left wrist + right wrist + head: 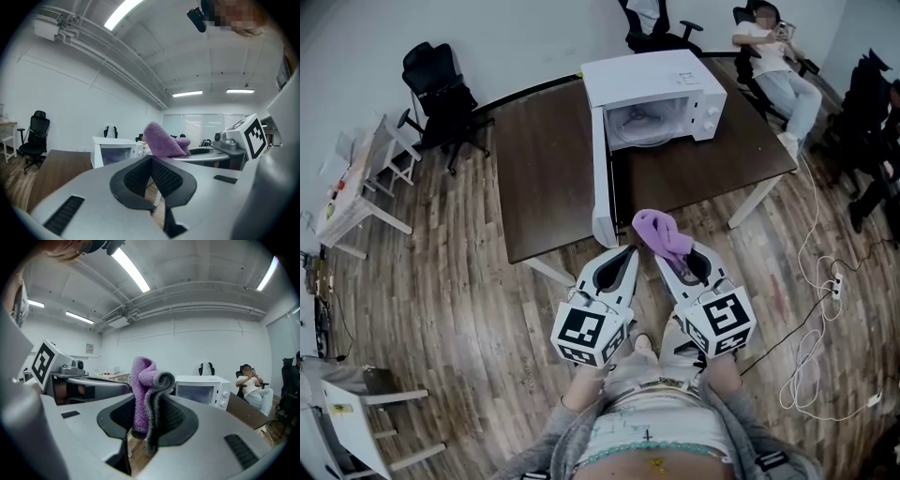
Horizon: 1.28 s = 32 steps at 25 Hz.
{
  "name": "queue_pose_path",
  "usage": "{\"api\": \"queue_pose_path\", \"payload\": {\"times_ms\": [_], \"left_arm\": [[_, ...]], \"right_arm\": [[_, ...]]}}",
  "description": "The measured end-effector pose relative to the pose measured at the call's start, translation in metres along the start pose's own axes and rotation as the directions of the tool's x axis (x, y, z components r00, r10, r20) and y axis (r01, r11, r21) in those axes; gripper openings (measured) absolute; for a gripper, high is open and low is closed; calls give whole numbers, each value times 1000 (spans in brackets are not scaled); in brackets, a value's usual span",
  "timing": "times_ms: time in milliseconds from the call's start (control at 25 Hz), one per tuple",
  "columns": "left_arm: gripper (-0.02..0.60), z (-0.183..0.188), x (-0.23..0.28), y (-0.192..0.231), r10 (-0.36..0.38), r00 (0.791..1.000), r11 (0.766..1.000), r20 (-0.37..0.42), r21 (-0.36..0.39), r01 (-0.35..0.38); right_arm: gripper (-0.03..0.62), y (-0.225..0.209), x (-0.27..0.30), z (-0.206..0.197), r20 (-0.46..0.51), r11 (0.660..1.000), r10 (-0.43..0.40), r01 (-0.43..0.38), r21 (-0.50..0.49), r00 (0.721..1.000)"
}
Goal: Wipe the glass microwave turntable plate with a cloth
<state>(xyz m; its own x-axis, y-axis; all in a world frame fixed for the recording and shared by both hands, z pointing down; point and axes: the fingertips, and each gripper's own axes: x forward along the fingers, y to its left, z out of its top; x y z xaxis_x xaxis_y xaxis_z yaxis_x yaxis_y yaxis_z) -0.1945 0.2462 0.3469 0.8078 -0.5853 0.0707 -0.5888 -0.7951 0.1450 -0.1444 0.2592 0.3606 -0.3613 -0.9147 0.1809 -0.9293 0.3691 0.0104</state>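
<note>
The white microwave (652,94) stands on a dark table (544,178) with its door (601,178) swung open. Inside it the glass turntable plate (639,128) shows faintly. Both grippers hover side by side off the table's near edge, pointing towards the microwave. My right gripper (667,251) is shut on a purple cloth (661,232), which stands up folded between the jaws (144,390). My left gripper (628,253) is shut with nothing between its pads (161,176). The cloth (161,140) and microwave (112,150) also show in the left gripper view.
A person sits on a chair (778,56) behind the table's far right corner. Black office chairs (441,94) stand at the back left, white tables (356,187) at the left. Cables and a power strip (834,281) lie on the wooden floor at the right.
</note>
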Motion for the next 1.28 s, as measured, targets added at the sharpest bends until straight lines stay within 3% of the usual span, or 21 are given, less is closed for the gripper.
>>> {"api": "queue_pose_path", "payload": {"times_ms": [520,1280], "left_arm": [[10,10,31,55,132,991,991,12,-6,-132],[11,29,211,41,171,985,985,-8,-18,-171]], "right_arm": [[124,-23,73,15,4,991,126,-126,-32,992],[124,-207,106,37,44,985,175,-175,-15,984]]}}
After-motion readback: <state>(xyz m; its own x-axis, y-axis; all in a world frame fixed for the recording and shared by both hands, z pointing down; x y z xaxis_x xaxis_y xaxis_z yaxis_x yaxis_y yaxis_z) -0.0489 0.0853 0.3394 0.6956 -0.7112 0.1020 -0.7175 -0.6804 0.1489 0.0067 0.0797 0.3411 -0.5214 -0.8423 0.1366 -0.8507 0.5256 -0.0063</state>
